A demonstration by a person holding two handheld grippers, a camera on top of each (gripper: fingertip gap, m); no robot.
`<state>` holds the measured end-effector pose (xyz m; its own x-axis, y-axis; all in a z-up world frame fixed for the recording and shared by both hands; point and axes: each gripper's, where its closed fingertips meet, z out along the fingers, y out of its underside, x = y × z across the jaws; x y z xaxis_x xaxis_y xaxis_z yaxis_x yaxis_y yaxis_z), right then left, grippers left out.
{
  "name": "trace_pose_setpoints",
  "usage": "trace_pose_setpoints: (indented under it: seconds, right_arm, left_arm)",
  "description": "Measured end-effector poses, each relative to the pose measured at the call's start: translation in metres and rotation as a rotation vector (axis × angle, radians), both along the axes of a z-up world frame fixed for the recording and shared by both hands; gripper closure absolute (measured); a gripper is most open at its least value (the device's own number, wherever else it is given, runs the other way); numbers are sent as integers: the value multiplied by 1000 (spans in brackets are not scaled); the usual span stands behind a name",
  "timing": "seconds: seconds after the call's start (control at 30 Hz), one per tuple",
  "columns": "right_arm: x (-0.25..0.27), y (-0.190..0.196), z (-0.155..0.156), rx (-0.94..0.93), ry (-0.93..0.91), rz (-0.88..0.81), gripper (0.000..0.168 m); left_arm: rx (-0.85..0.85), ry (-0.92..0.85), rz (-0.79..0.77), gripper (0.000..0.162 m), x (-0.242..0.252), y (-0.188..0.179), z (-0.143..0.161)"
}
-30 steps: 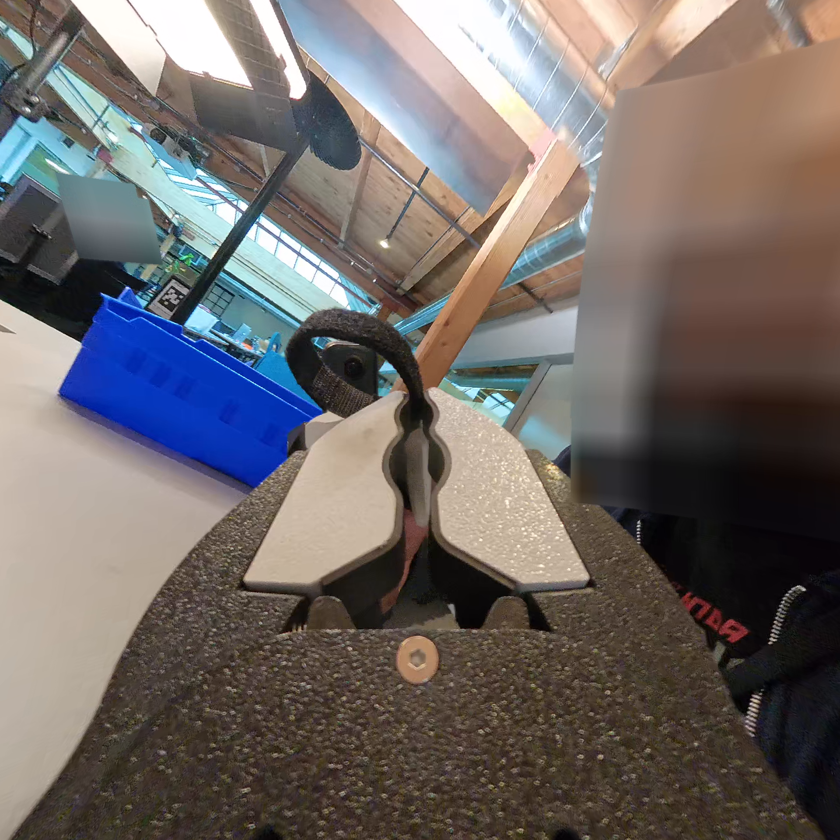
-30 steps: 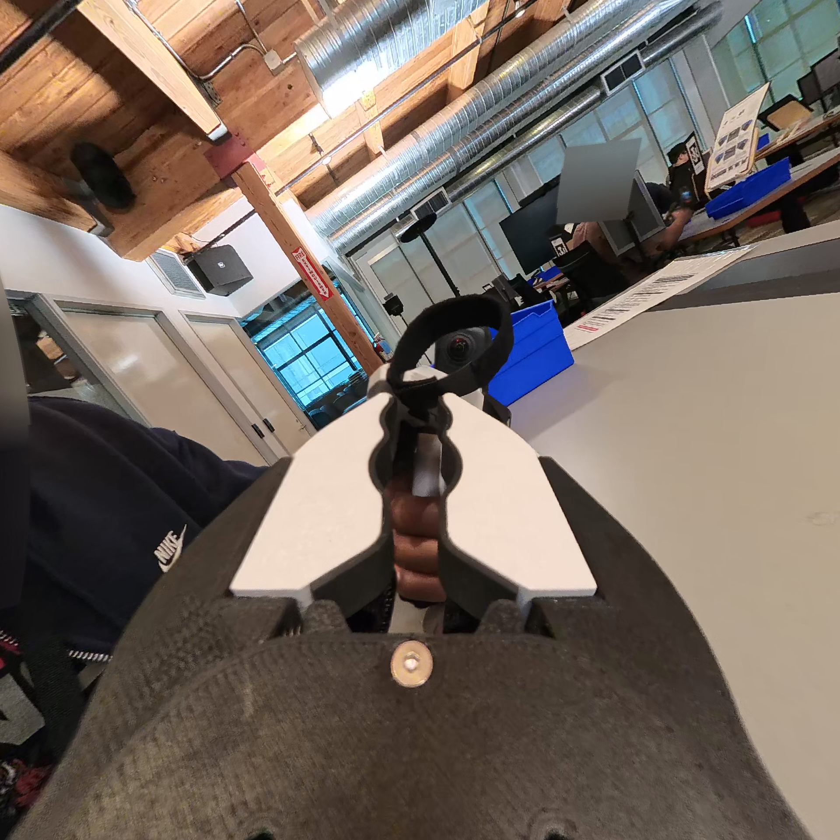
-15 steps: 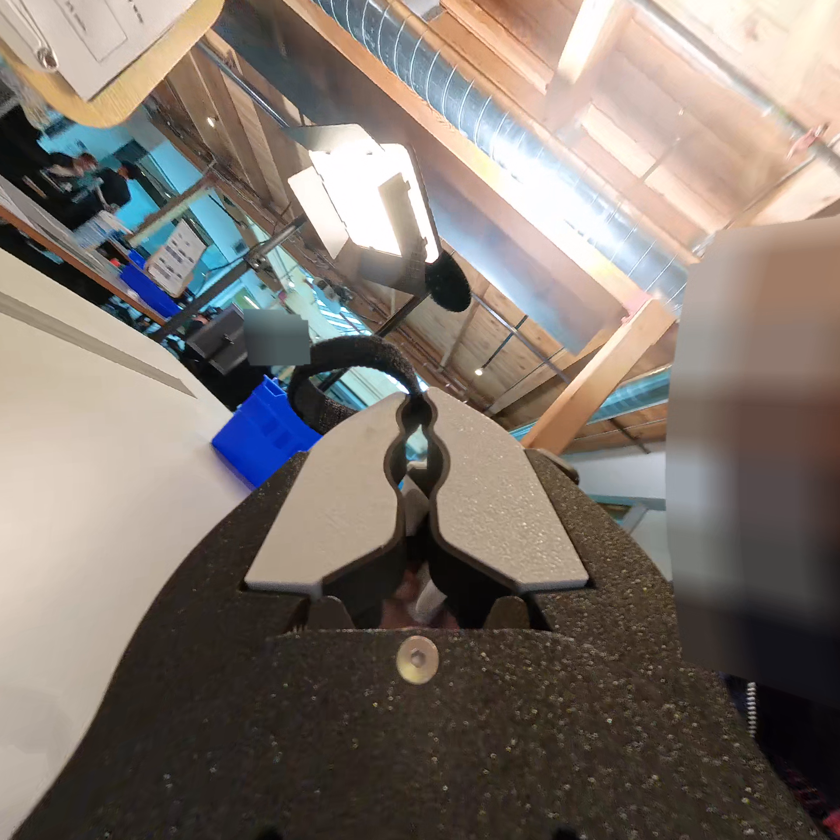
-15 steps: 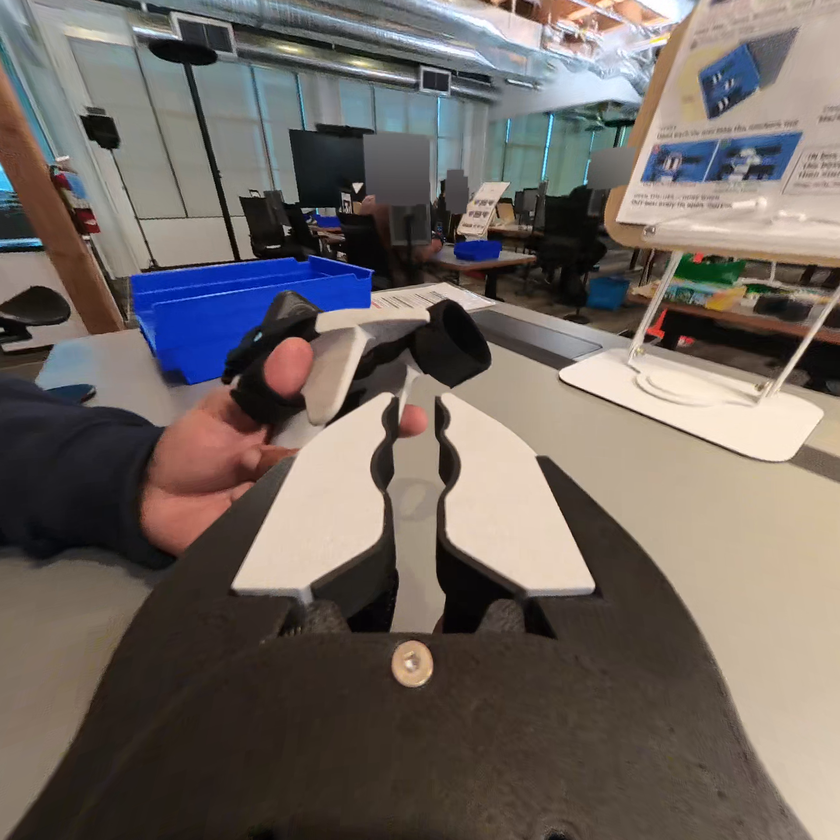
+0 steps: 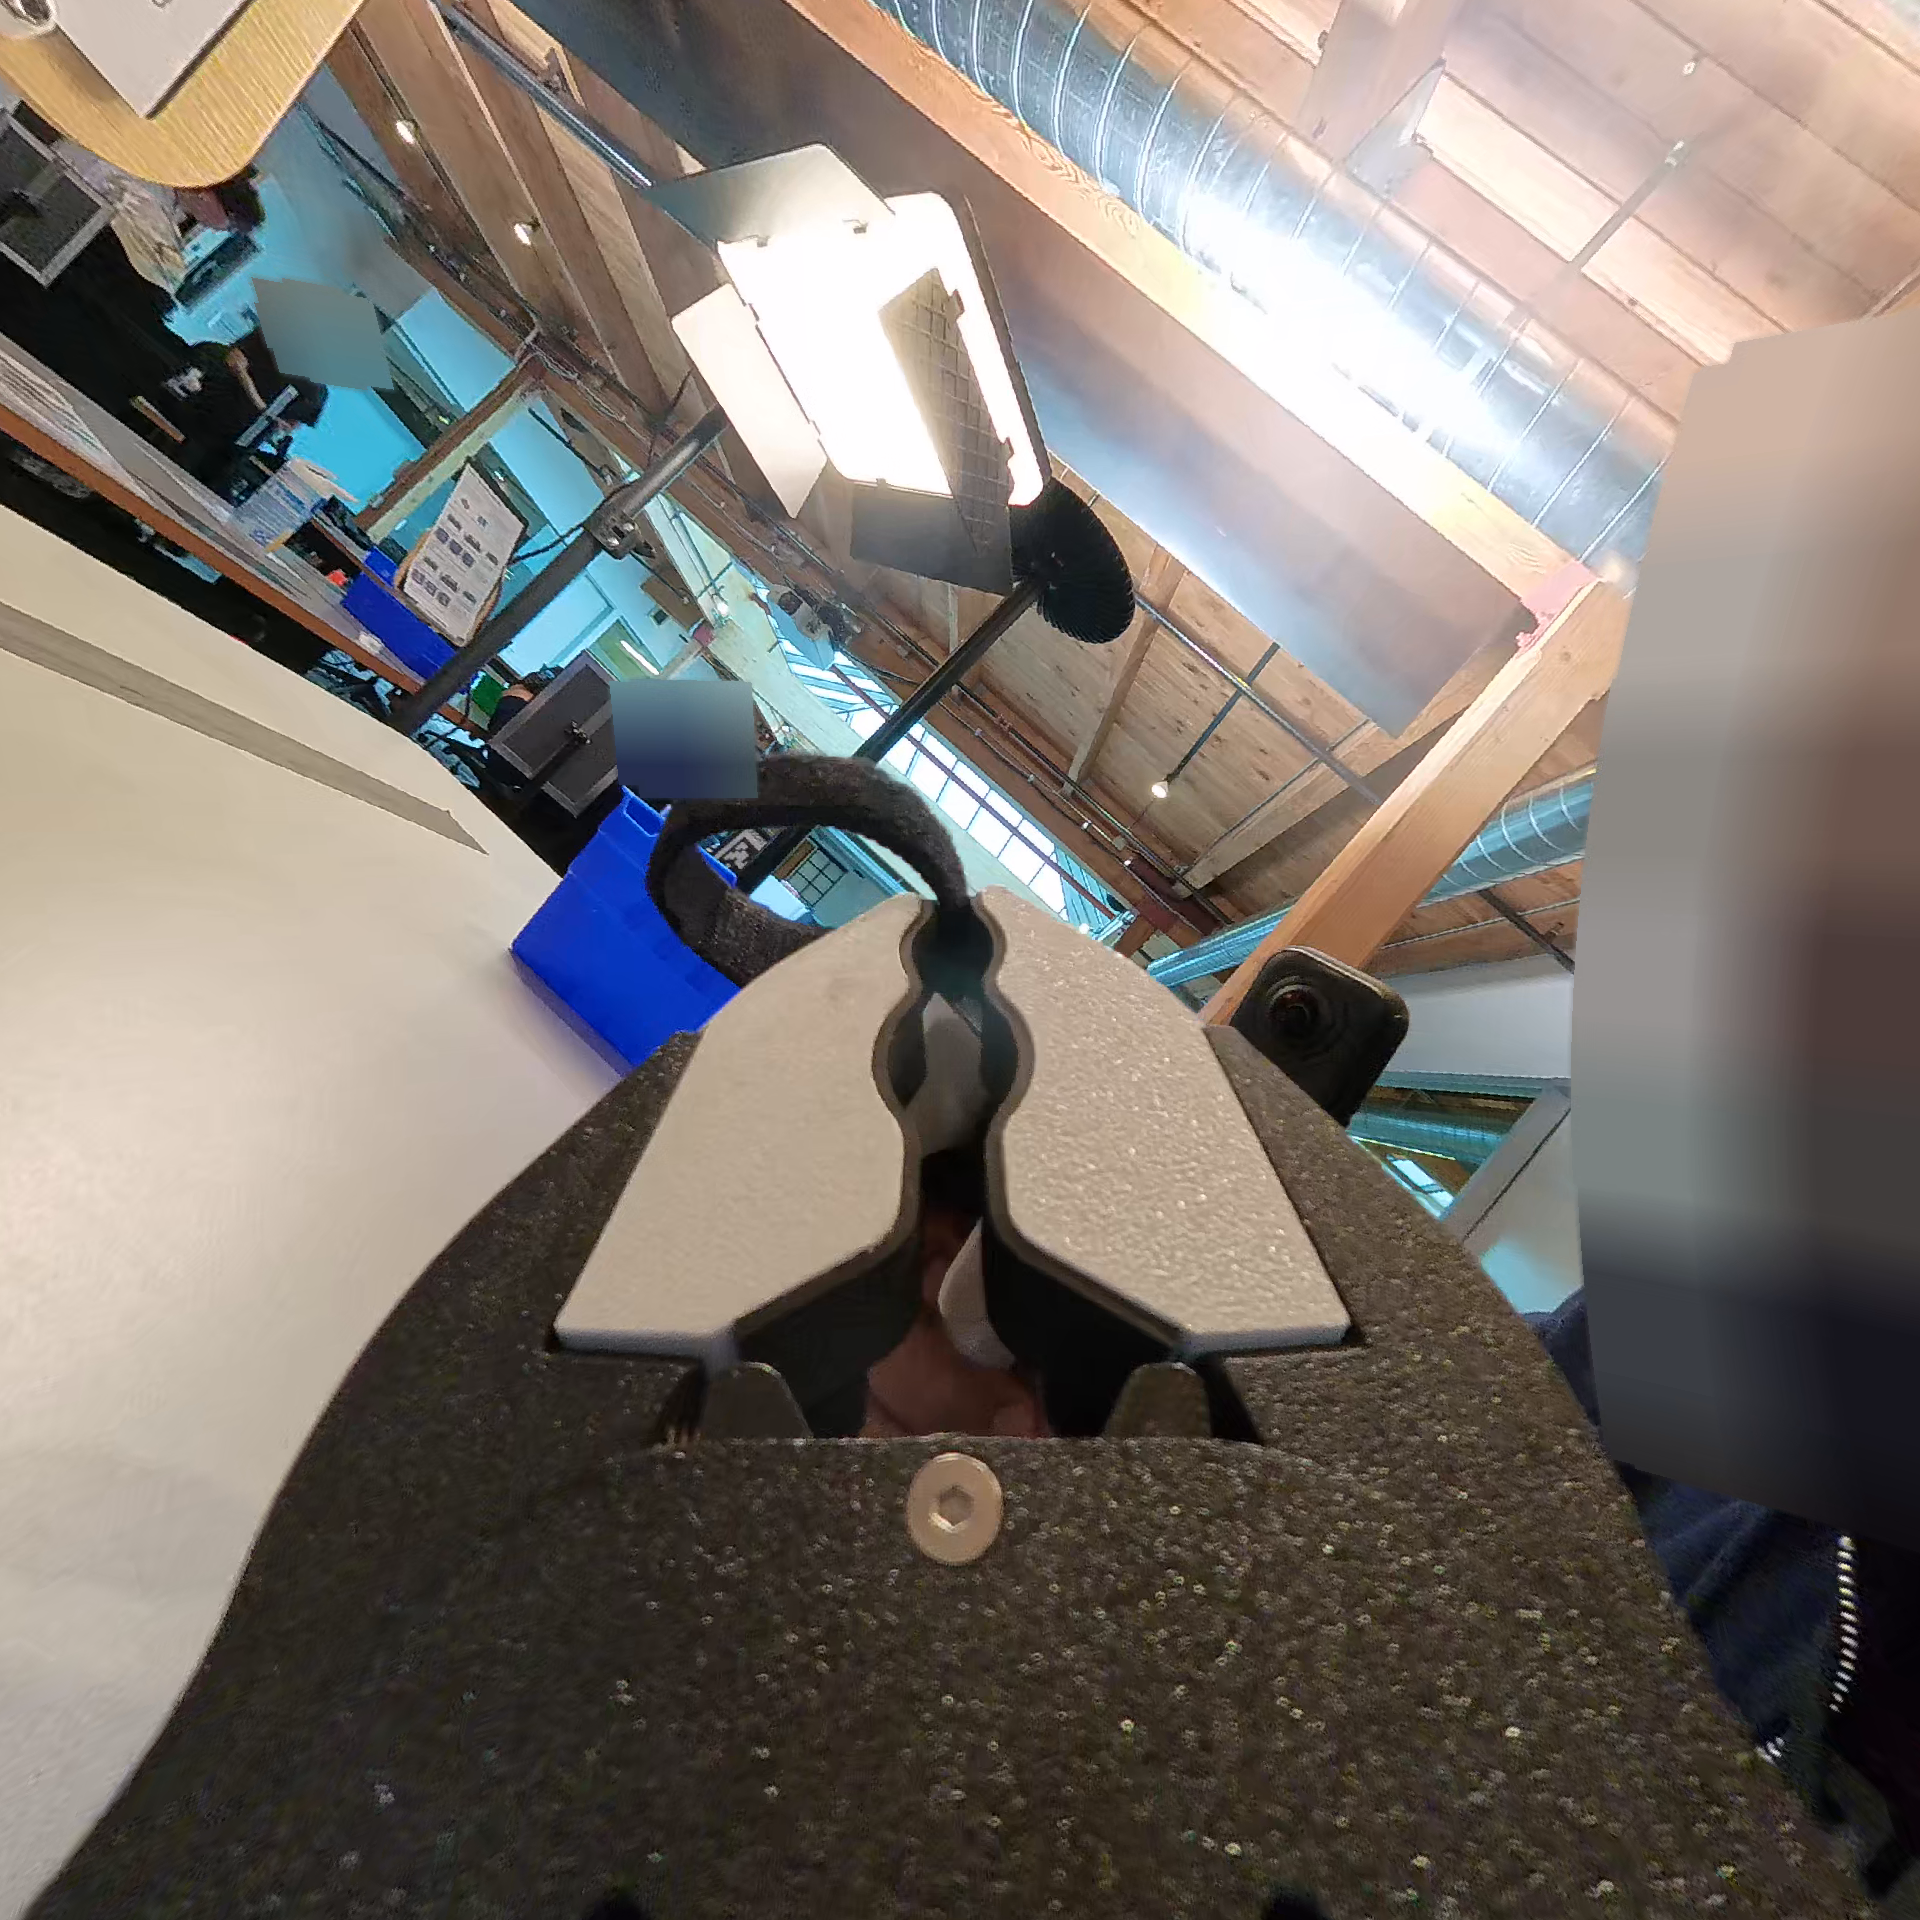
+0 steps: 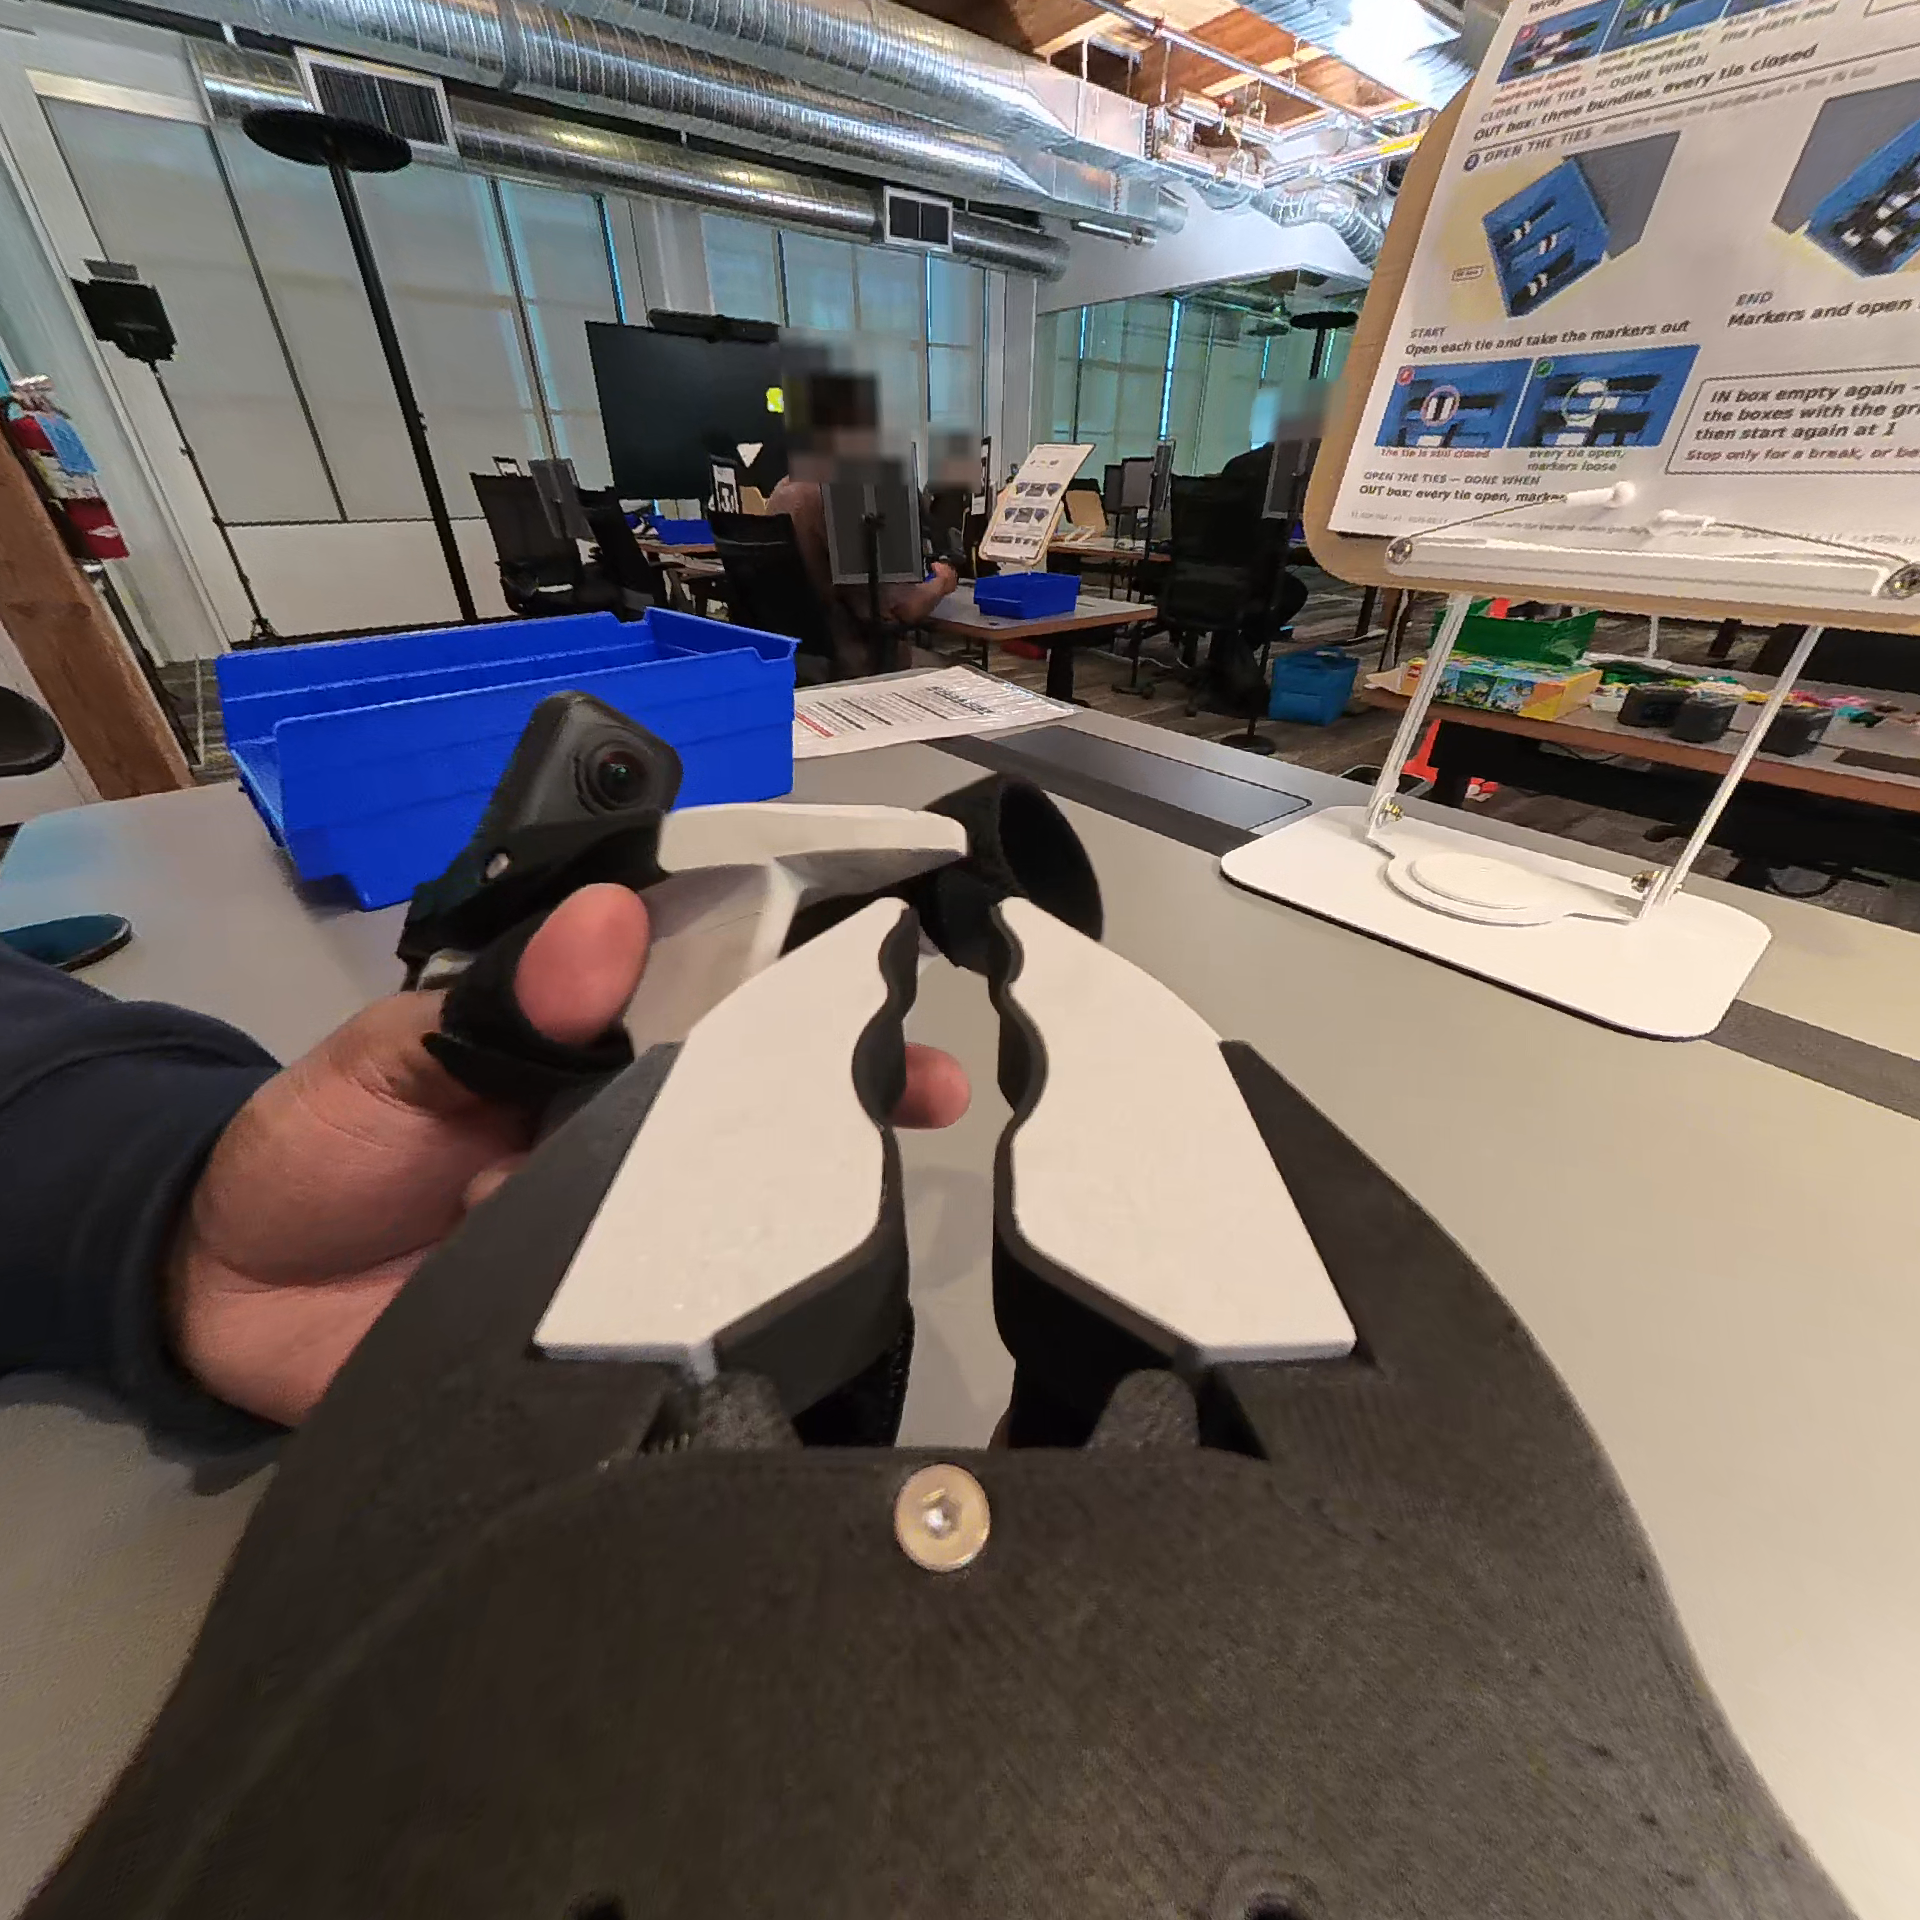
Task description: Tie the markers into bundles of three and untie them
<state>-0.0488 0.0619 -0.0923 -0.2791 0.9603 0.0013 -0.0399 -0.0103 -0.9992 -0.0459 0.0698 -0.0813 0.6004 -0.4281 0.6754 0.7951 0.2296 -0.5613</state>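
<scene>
Left wrist view: left gripper (image 5: 951, 935) tilted up toward ceiling beams, jaws clenched on one black strap loop (image 5: 800, 831) at the tips. Right wrist view only: right gripper (image 6: 951, 925) with jaws released, a gap between them, strap loop just beyond and touching the tips; one hand (image 6: 416, 1143); one blue bin (image 6: 468, 748) on the desk (image 6: 1455, 1195); one instruction board (image 6: 1662, 291). No markers visible.

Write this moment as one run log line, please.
left hand-held gripper: shut on black fabric strap loop | right hand-held gripper: open, at strap | markers: not visible | blue plastic bin: behind
</scene>
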Motion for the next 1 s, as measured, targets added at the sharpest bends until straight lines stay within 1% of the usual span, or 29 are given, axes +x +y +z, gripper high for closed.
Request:
trace_pose_setpoints:
  seconds: [0.1,0.17,0.23,0.3,0.4,0.57,0.73,1.0]
  right_arm:
    - [-1,3,-1,-20,2,1,158]
    - [0,3,1,-30,18,12,160]
    - [1,2,3,-31,33,19,160]
    - [3,1,4,-29,44,26,160]
    - [5,-2,9,-40,66,52,160]
    - [5,-1,8,-16,61,22,163]
    - [4,0,5,10,45,-8,158]
    - [4,2,4,19,45,-27,160]
  left_arm:
    - [10,-4,-20,151,3,0,2]
    - [17,4,-22,150,4,-1,3]
    - [20,7,-26,151,5,-2,4]
    - [21,6,-26,156,4,-2,3]
    - [9,6,-21,158,4,-1,1]
    - [9,17,-12,158,5,-1,1]
    - [19,22,-2,158,6,-2,3]
    - [13,22,23,158,7,-1,2]
